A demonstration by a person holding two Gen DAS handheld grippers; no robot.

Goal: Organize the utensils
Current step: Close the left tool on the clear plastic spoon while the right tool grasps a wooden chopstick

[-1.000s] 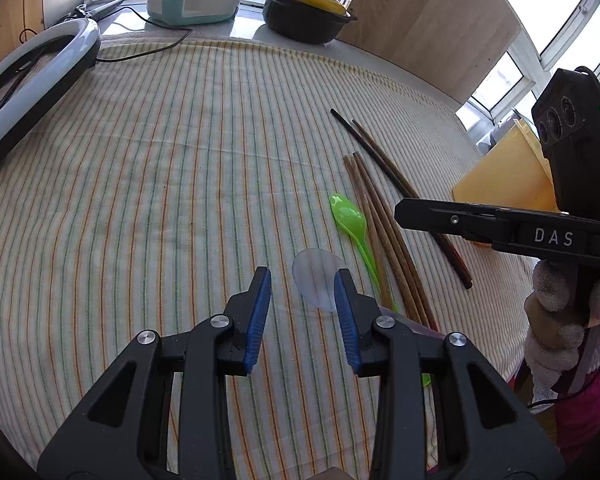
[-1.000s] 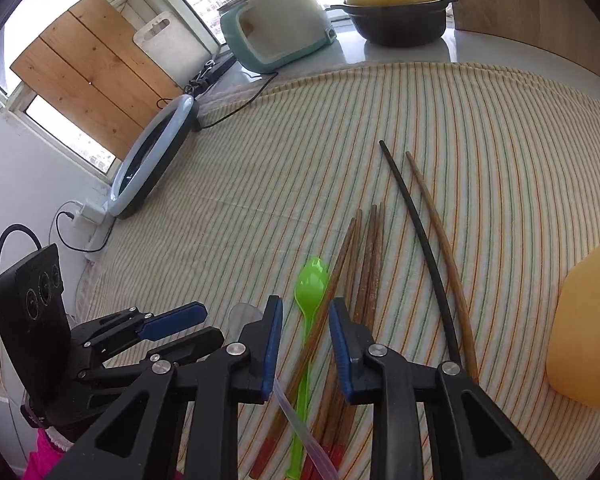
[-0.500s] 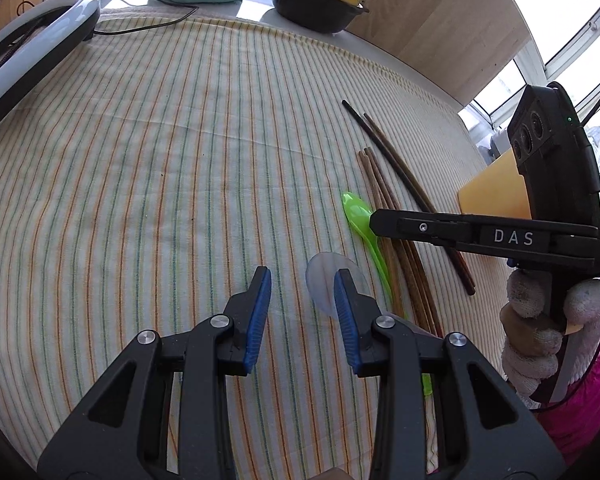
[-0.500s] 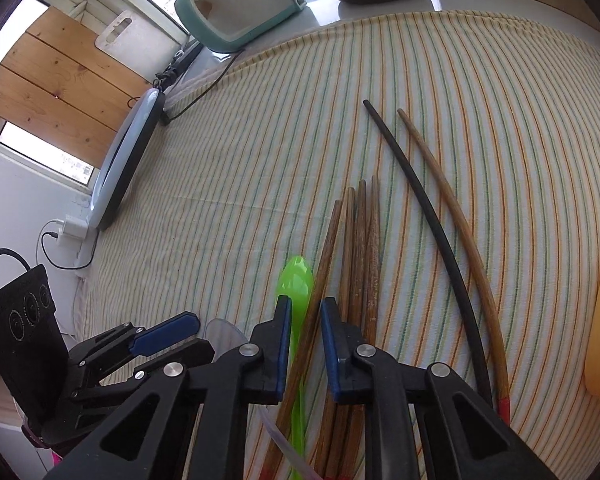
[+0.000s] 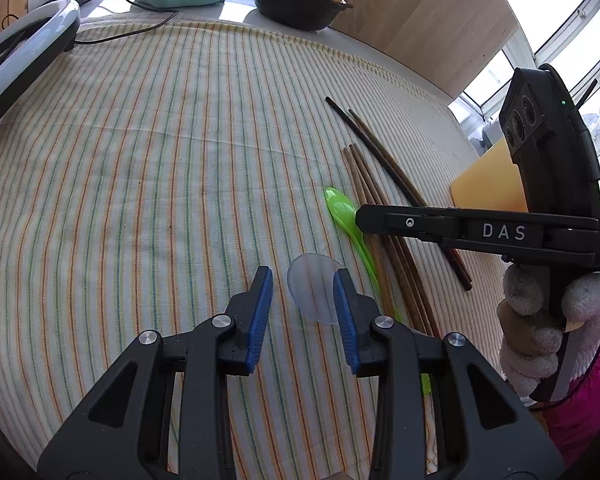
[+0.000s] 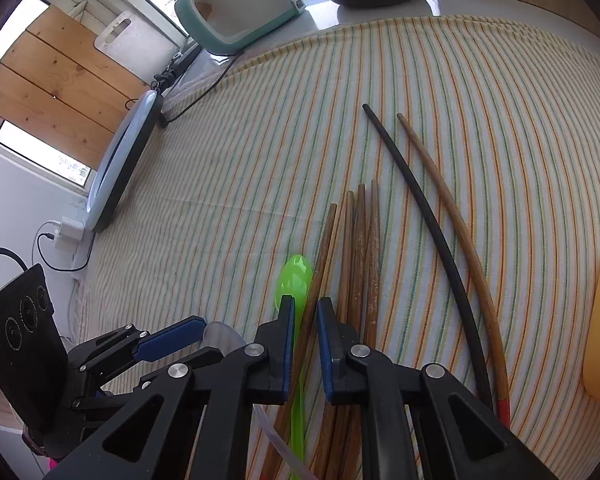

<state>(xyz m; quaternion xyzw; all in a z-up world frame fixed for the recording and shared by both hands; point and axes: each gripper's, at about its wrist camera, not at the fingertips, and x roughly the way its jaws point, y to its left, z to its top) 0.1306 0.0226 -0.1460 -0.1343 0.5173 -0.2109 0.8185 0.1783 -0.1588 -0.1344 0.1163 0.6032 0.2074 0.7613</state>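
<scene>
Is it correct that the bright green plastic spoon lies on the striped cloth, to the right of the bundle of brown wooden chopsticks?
Not quite. The bright green plastic spoon does lie on the striped cloth, but it is to the left of the bundle of brown wooden chopsticks, not to the right. The right wrist view shows it clearly, and the left wrist view agrees.

Bright daylight from blown-out windows (image 5: 568, 44), sharp focus, soft shadows on striped cloth (image 6: 300, 128), strong fisheye bending, dark vignetted corners.
</scene>
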